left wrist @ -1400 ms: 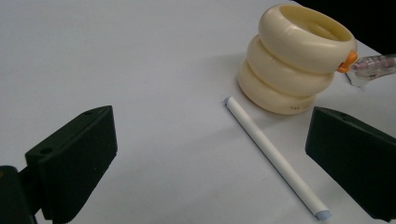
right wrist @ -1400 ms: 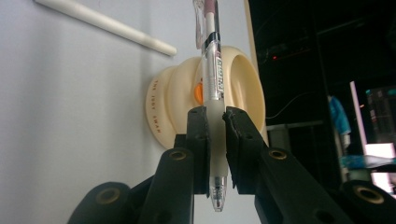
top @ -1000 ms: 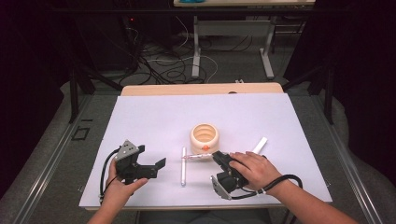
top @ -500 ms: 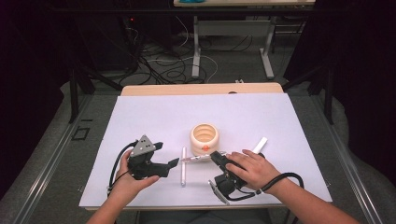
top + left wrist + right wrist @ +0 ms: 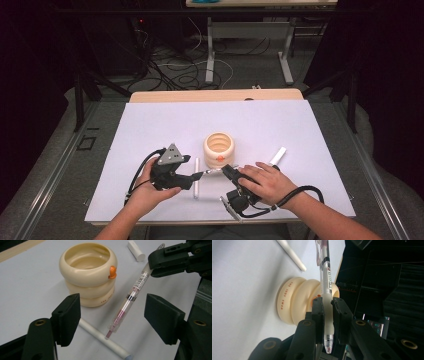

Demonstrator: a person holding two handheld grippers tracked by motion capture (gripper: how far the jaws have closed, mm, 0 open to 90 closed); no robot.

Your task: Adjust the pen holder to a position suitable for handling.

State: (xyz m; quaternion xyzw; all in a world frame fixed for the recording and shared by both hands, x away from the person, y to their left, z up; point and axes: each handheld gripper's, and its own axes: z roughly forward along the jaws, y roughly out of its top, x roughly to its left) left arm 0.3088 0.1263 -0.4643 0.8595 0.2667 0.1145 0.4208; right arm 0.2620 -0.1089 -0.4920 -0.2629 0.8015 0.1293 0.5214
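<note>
A: Right gripper (image 5: 327, 308)?
B: Clamped on the pen (image 5: 325, 282) near its back end, tip pointing out over the table (image 5: 150, 130).
A: Left gripper (image 5: 112, 312)?
B: Spread wide, pen tip between its jaws, untouched. Cream cup (image 5: 88, 272) just behind.

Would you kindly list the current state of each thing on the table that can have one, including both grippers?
Left gripper: open, jaws on either side of the pen's free end, not touching it.
Right gripper: shut on the pen's white grip end.
Pen: held off the table, slanted.
Cream cup: upright, empty.
White stick: lying flat under the pen.
White cap: lying flat beyond the cup.
</note>
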